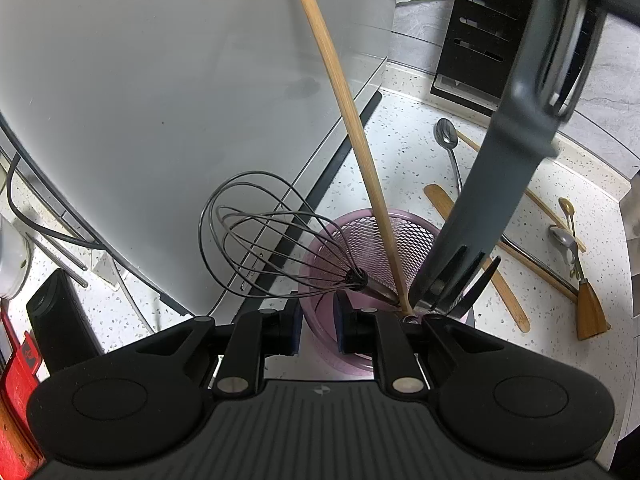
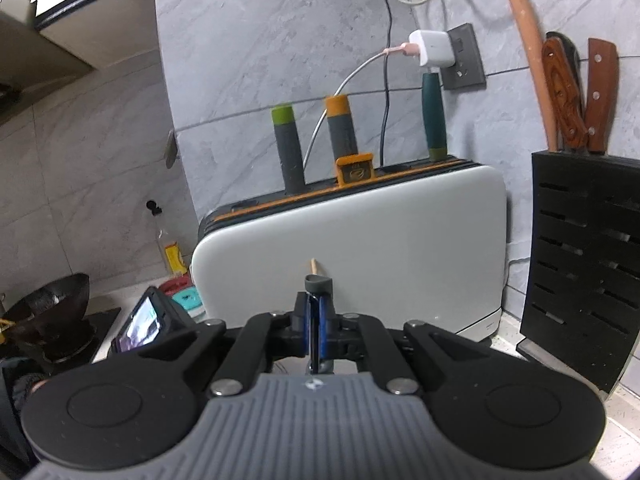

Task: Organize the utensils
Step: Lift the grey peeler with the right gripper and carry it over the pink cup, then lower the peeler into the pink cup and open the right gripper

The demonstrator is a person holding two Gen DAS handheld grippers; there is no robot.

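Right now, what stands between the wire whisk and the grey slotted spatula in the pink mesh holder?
In the left wrist view, a long bamboo stick rises between the wire whisk and grey slotted spatula.

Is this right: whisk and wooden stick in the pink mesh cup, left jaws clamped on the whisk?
Not quite. The left gripper is open, holding nothing; the left wrist view shows it. The whisk and wooden stick do stand in the pink mesh cup.

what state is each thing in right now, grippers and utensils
left gripper: open, holding nothing
right gripper: shut on grey spatula handle
grey spatula: head down in the basket
purple mesh basket: upright
whisk: handle in the basket, wires leaning out
wooden stick: standing in the basket
metal spoon: lying on the counter
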